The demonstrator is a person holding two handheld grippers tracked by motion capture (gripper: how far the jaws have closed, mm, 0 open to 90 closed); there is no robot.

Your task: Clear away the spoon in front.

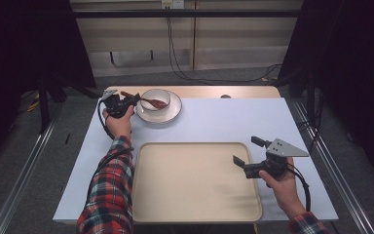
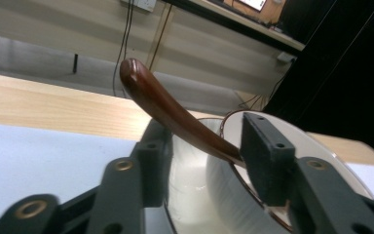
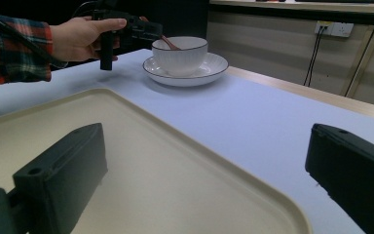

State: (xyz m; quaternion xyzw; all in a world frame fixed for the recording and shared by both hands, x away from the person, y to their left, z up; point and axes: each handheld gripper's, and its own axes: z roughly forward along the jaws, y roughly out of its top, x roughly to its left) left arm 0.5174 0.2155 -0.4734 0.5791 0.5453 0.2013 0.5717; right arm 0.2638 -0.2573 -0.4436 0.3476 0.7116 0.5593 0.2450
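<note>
- The left gripper (image 1: 132, 101) is straddling the brown wooden spoon (image 2: 168, 110) at the bowl's (image 1: 155, 99) rim; its jaws are flanking the handle, one pad touching it, the grip unclear
- The spoon is leaning in the bowl on the saucer (image 1: 173, 113)
- The right gripper (image 1: 246, 151) is hovering over the tray's (image 1: 195, 146) right edge, jaws wide apart and holding nothing

Red, navy and white plaid sleeve (image 1: 108, 195) runs up behind the left claw (image 1: 134, 100), a black cable (image 1: 103, 163) looping along it. The left claw is black with brass-ringed screw holes in its arms. Behind the right claw (image 1: 246, 152), a matching plaid cuff (image 1: 306, 223); on top, a grey three-cornered plate (image 1: 285, 147); its black cable (image 1: 303, 187) curls back.
</note>
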